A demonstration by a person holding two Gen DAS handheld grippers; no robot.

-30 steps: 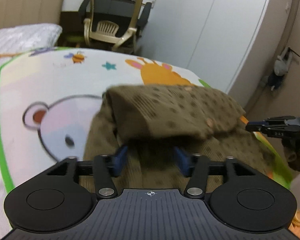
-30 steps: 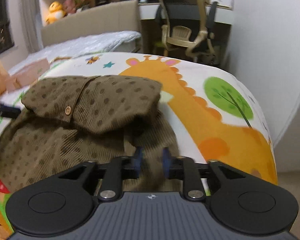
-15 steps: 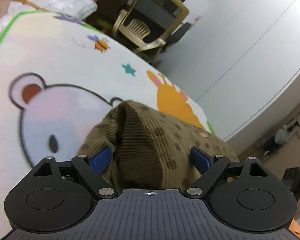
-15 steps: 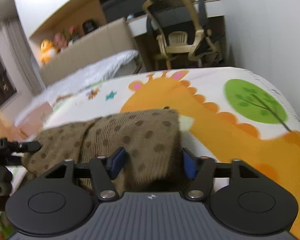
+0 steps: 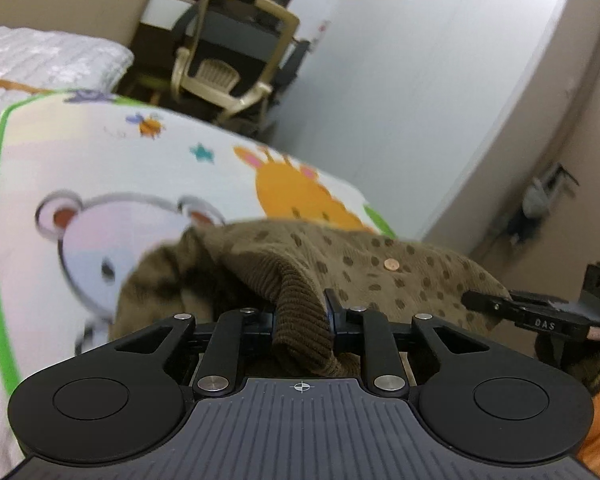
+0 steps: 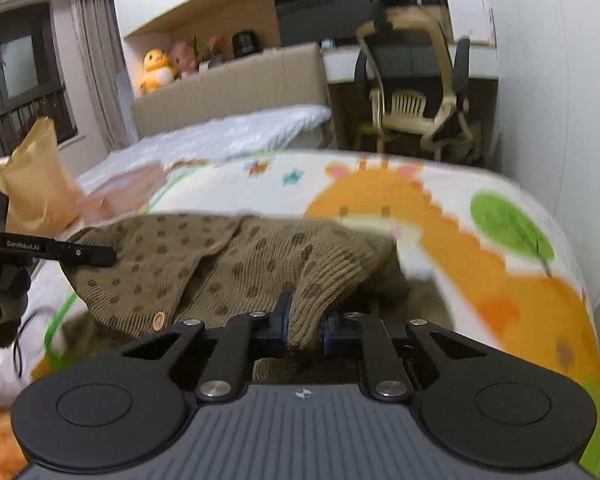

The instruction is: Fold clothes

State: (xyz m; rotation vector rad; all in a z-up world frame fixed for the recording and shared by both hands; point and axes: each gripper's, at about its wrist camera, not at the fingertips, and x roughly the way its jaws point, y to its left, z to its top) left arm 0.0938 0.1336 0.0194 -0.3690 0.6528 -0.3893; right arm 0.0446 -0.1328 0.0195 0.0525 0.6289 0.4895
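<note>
Left wrist view: the left tool pinches a ribbed fold of the brown dotted corduroy shirt at lower centre. Right wrist view: the right tool clamps its hem above the cartoon animal blanket.

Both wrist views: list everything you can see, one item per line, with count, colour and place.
cardigan: one, olive-brown with dark dots, on the play mat, its edge raised
play mat: one, white with cartoon animals, under the cardigan
office chair: one, beige and black, by the desk behind
bed: one, white bedding, beige headboard, beyond the mat
plush toys: two, yellow and pink, on the shelf behind the headboard
left gripper: black, shut on cardigan
right gripper: black, shut on cardigan
</note>
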